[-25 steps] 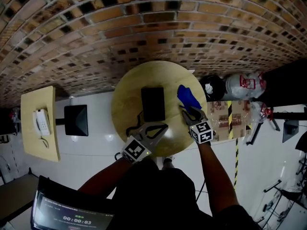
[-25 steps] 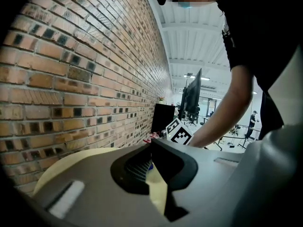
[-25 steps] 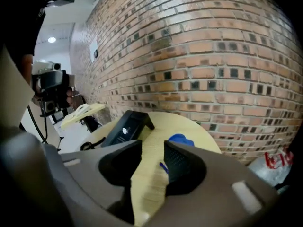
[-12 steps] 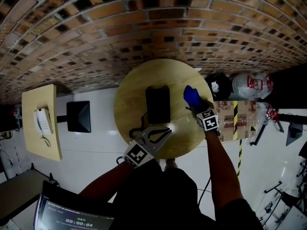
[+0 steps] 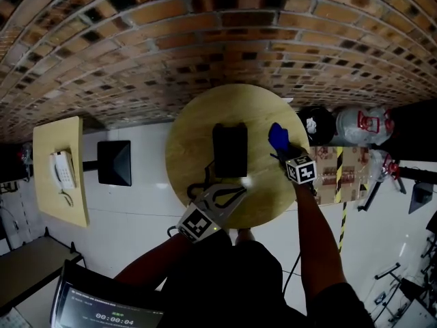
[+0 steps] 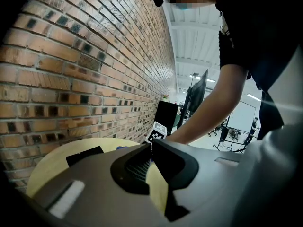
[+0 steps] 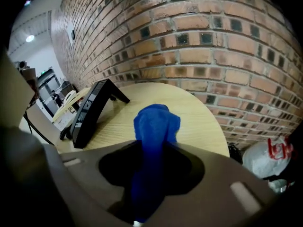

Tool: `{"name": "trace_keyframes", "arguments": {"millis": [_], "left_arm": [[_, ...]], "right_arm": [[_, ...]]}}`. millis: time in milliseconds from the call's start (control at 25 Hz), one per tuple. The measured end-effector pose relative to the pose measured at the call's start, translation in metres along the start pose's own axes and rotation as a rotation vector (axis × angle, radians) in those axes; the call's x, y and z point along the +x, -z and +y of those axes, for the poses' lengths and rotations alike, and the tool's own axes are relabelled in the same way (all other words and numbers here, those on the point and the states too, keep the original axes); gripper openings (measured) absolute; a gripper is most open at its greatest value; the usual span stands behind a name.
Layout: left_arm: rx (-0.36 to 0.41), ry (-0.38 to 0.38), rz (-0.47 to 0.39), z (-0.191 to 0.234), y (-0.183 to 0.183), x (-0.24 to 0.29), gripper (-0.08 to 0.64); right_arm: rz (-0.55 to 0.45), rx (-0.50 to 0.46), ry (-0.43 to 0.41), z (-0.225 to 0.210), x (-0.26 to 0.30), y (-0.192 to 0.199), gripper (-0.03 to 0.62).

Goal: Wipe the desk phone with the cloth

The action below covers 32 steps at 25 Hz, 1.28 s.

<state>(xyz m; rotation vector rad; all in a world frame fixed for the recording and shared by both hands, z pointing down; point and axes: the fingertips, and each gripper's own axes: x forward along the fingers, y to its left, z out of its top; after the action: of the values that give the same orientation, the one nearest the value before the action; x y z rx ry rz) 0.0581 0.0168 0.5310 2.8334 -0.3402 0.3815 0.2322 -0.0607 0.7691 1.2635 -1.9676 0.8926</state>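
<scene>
The black desk phone (image 5: 230,149) (image 7: 90,111) is sitting near the middle of the round wooden table (image 5: 186,145) (image 7: 201,119), its long axis running from the person's side toward the brick wall (image 5: 205,39); it is leaning on its stand, with the raised end pointing at the wall and the low end at the person. A dark cord (image 5: 196,183) is curling off its near end. Just right of the phone, apart from it, the blue cloth (image 5: 277,136) (image 7: 155,124) is lying bunched, and the right gripper (image 5: 282,150) (image 7: 156,145) is closing its jaws on it, pinching a fold. The left gripper (image 5: 240,191) (image 6: 151,144) is hovering by the phone's near end, jaws together and holding nothing
</scene>
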Motion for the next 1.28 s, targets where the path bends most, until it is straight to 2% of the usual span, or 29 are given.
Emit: {"name": "trace_keyframes", "arguments": {"millis": [160,360,520,800,1000,1160,1280], "left_arm": [[-0.003,-0.004,0.0,0.0,0.001,-0.002,0.009],[-0.016,-0.032,-0.01,0.005,0.0,-0.005,0.011],[-0.014,-0.058,-0.027,0.009,-0.006,-0.011,0.009],[-0.026,-0.124,-0.06,0.008,-0.017,-0.034,0.009],[-0.03,-0.164,-0.063,0.008,-0.012,-0.053,0.009],[-0.04,-0.193,-0.079,0.009,-0.008,-0.068,0.009],[-0.048,-0.207,-0.092,0.011,-0.006,-0.073,0.009]], "right_arm": [[-0.012,0.033,-0.008,-0.004,-0.002,-0.003,0.101],[-0.08,-0.012,-0.034,0.011,-0.011,-0.024,0.094],[-0.162,-0.091,-0.105,0.045,-0.021,-0.062,0.094],[-0.244,-0.297,-0.241,0.124,-0.025,-0.135,0.092],[-0.203,-0.432,-0.251,0.152,-0.001,-0.151,0.092],[-0.111,-0.538,-0.243,0.167,0.014,-0.132,0.092],[-0.081,-0.56,-0.25,0.172,0.015,-0.118,0.092]]}}
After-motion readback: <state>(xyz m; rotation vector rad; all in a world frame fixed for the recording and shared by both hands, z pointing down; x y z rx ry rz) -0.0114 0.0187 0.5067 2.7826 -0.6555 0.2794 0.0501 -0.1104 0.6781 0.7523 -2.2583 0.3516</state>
